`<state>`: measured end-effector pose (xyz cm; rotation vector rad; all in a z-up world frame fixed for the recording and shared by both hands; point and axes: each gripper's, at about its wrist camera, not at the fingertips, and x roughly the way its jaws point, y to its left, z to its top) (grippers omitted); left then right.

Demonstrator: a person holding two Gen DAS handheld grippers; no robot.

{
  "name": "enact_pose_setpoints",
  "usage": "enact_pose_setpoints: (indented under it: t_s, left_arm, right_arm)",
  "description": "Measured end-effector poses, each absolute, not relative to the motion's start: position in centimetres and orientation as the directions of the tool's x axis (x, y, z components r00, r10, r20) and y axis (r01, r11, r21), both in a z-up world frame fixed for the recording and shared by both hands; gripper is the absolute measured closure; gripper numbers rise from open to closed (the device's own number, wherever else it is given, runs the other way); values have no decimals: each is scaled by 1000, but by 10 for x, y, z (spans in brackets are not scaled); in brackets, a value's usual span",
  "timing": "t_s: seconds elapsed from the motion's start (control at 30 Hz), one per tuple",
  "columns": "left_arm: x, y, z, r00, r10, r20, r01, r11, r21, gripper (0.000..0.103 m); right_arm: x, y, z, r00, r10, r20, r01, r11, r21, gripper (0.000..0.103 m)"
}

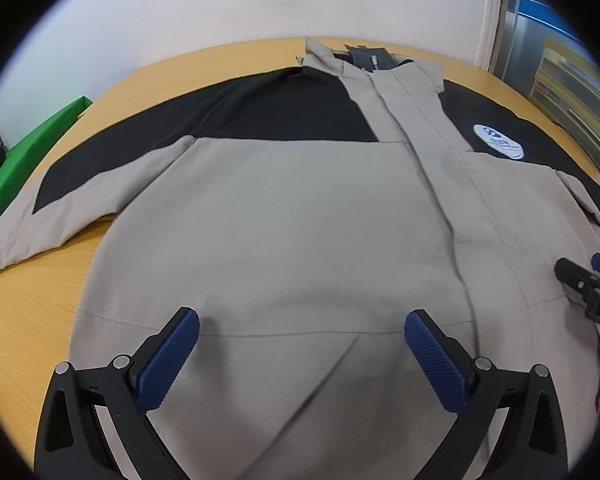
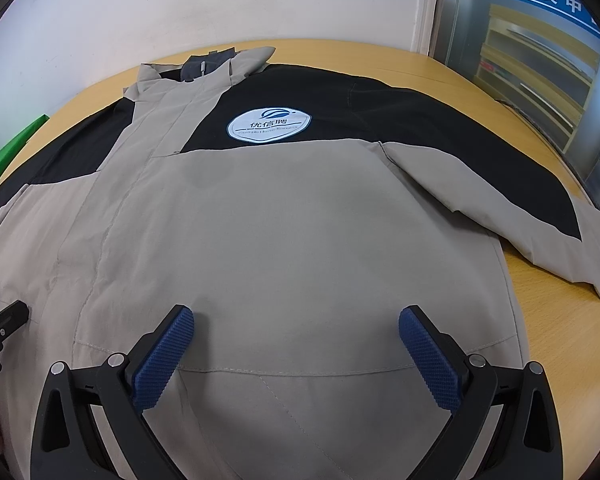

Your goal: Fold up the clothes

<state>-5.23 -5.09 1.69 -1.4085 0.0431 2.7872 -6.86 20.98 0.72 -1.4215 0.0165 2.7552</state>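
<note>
A beige and black jacket [image 1: 284, 216] lies spread flat, front up, on a wooden table [image 1: 20, 320], collar at the far side and sleeves out to both sides. It also fills the right wrist view [image 2: 284, 232], where a white oval logo patch [image 2: 269, 123] shows on the black chest. My left gripper [image 1: 302, 320] is open and empty, just above the jacket's lower left front. My right gripper [image 2: 296, 318] is open and empty above the lower right front. The right gripper's fingers [image 1: 580, 280] show at the left wrist view's right edge.
A white wall stands behind the table. A green object [image 1: 32, 152] lies off the table's left side. A glass door and shelving [image 2: 540, 80] are at the far right. Bare table [image 2: 548, 344] shows right of the jacket's hem.
</note>
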Motion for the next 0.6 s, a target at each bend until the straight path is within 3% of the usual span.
enact_pose_setpoints:
  t_s: [0.07, 0.17, 0.3, 0.43, 0.53, 0.6]
  left_arm:
    - [-41, -48, 37, -628, 18, -778, -50, -999, 17, 0]
    - [-19, -50, 76, -688, 42, -724, -77, -997, 16, 0]
    - [5, -59, 110, -723, 94, -684, -121, -993, -8, 0]
    - [-9, -50, 103, -750, 103, -653, -207, -975, 84, 0]
    - [-26, -41, 81, -728, 29, -685, -190, -969, 160, 0]
    - [-24, -43, 75, -733, 50, -678, -183, -975, 126, 0]
  right_arm:
    - [-68, 213, 12, -533, 23, -846, -31, -999, -8, 0]
    - [-48, 227, 43, -606, -13, -795, -69, -995, 69, 0]
    - [-22, 224, 76, -655, 13, -755, -19, -1000, -1, 0]
    - [-21, 230, 86, -672, -74, -736, 95, -995, 13, 0]
    - [-28, 271, 85, -705, -56, -707, -3, -997, 82, 0]
    - [-22, 310, 88, -741, -10, -671, -96, -988, 121, 0]
